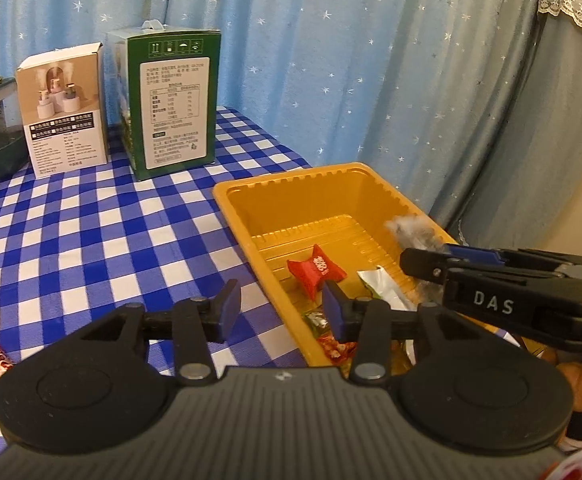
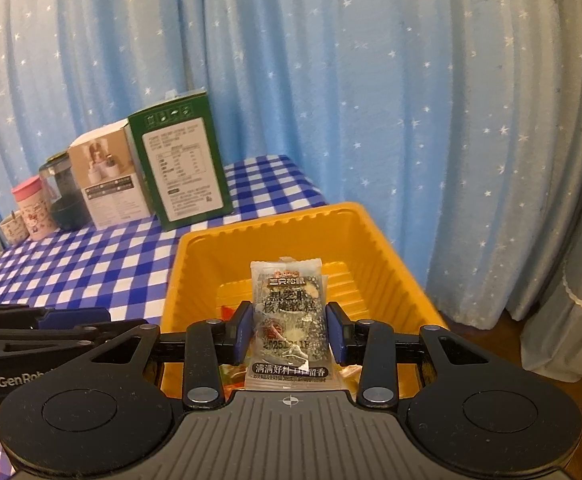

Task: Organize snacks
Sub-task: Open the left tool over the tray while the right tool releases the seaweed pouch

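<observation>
Left gripper [image 1: 281, 312], jaws apart and empty, over the yellow tray's [image 1: 235, 200] near rim; red candy [image 1: 317, 270] inside the tray. Right gripper [image 1: 419, 266] enters from 3 o'clock. Two boxes [image 1: 171, 100] on the checked worktop [image 1: 91, 220] at 11 o'clock.

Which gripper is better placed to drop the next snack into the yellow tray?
Right. The right gripper already holds a clear sesame-cake packet above the yellow tray. The left gripper is open with nothing between its fingers.

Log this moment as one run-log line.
left gripper: jaws open, empty | right gripper: jaws shut on clear snack packet above yellow tray | red candy in tray
</observation>
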